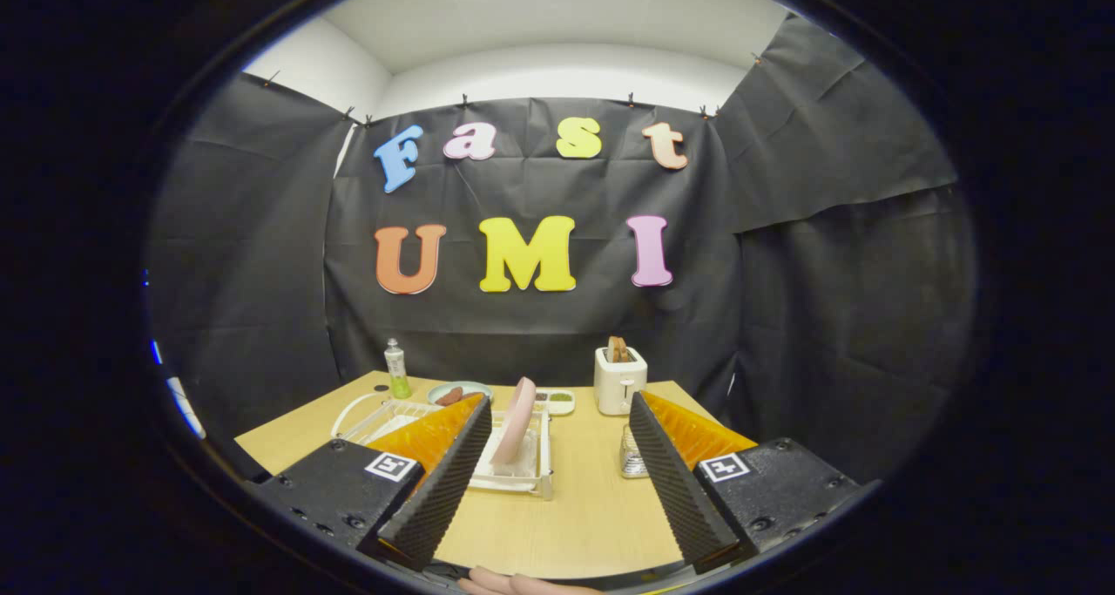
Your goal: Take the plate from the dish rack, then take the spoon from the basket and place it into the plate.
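Hovering with jaws spread wide and empty, gripper (557,482) facing the pink plate (514,422) standing on edge in the dish rack (531,477), just ahead near the desk's (566,517) middle.

No legible words or numbers anywhere. Square black-and-white coded markers (391,466), one on each black block of the gripper (558,396); pattern only, no text. Fingers spread wide, gripping nothing. Label on small green-capped bottle (397,370): too small to make out.
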Tool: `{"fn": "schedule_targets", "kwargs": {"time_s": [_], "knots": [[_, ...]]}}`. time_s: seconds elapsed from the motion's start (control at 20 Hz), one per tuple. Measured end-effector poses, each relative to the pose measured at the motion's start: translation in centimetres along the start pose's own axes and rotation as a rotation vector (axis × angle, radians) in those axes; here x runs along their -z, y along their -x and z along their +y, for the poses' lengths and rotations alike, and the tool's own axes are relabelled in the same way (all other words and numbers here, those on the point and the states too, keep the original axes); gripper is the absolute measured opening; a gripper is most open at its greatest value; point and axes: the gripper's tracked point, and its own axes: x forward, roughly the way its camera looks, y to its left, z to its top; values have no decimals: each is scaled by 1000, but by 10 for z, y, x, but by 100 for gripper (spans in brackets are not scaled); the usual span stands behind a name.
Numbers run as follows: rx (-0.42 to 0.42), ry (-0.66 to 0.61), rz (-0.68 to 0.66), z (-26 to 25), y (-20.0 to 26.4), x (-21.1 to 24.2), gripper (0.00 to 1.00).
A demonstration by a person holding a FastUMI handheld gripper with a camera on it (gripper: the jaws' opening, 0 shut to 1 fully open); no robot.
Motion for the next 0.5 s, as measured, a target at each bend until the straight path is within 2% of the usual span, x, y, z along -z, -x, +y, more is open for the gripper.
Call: {"fn": "schedule_targets", "kwargs": {"time_s": [0.3, 0.5], "knots": [[-27, -10, 35, 9, -16, 8, 100], [-37, 0, 99, 19, -51, 10, 100]]}}
